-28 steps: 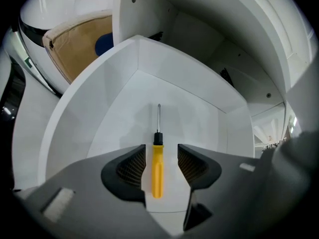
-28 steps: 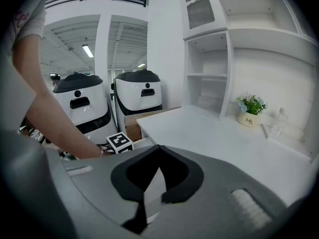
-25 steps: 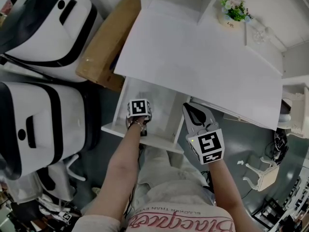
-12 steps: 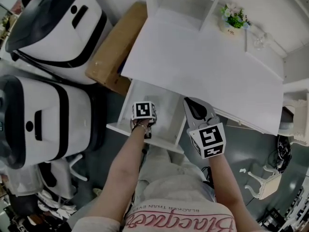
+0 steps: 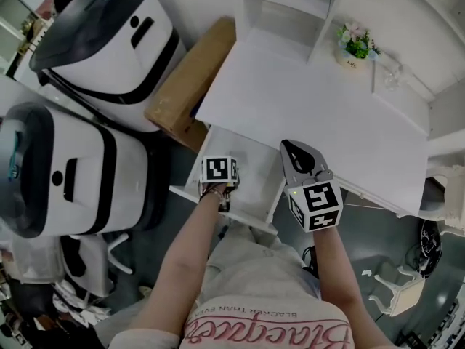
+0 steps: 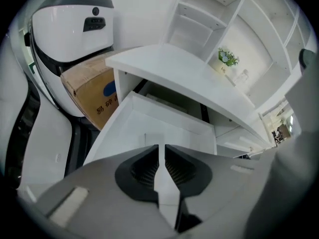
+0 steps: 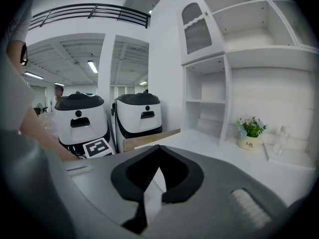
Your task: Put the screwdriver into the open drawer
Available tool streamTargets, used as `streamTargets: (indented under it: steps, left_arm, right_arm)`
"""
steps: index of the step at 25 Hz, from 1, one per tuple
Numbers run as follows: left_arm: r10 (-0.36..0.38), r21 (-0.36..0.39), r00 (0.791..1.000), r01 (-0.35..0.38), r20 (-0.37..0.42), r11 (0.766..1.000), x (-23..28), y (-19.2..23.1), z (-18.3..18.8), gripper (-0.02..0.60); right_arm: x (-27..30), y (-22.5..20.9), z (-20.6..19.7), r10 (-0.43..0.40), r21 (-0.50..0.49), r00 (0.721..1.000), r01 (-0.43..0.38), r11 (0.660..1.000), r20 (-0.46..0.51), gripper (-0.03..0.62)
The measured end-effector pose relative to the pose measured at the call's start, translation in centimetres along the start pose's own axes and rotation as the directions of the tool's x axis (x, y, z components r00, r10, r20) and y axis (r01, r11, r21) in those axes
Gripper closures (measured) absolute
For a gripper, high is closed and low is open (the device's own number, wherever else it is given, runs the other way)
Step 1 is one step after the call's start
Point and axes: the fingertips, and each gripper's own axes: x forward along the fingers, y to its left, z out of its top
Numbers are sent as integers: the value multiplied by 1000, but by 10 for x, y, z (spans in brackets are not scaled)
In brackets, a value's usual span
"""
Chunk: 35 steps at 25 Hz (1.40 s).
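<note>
The white drawer (image 5: 245,153) stands pulled out from under the desk top (image 5: 312,100). My left gripper (image 5: 219,171) hangs over the drawer's front part and points steeply down into it. In the left gripper view its jaws have just been closing; the left gripper (image 6: 162,149) now shows only a narrow slit with nothing in it. The drawer floor (image 6: 149,123) looks bare where it shows. I cannot make out a screwdriver in any view. My right gripper (image 5: 292,149) is held at the desk's front edge, right of the drawer. Seen in its own view, the right gripper (image 7: 158,156) is shut and empty.
Two big white-and-black machines (image 5: 109,35) (image 5: 65,173) stand left of the desk, with a cardboard box (image 5: 190,78) between them and it. A small flower pot (image 5: 354,46) and a glass (image 5: 392,70) sit at the desk's back, below white shelves (image 5: 280,13).
Both grippers have risen slightly. The left marker cube stays over the drawer's front and the right gripper stays by the desk edge. The head camera has shifted, so the desk sits lower in the picture.
</note>
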Motion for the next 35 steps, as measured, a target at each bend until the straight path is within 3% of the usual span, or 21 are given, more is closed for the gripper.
streamTargets:
  steps: [3,13,22,28,35]
  left_arm:
    - [-4,12,999,4,34,1000,-14,-3,9,563]
    - [-50,24,991,47,126,999,-51,-25,35,563]
    - [-49,61,958,33,283,998,-98,-30,76,563]
    - [-56,82,908,23,416,996,-140,-34,107,563]
    - [-73,118,810,4,582,993,-200,-39,137,563]
  right_arm:
    - [0,-5,14,-10,-1,999,10,1000,35,592]
    - [-8,-11,47,-15,-18,994,17,1000,108,592]
    - [-21,-27,83,-52,-25,980,58,998,194,592]
    - [-27,-34,100,-72,-30,970,81,996,233,592]
    - [-33,-29,117,-71,-72,958,94,993,277,592]
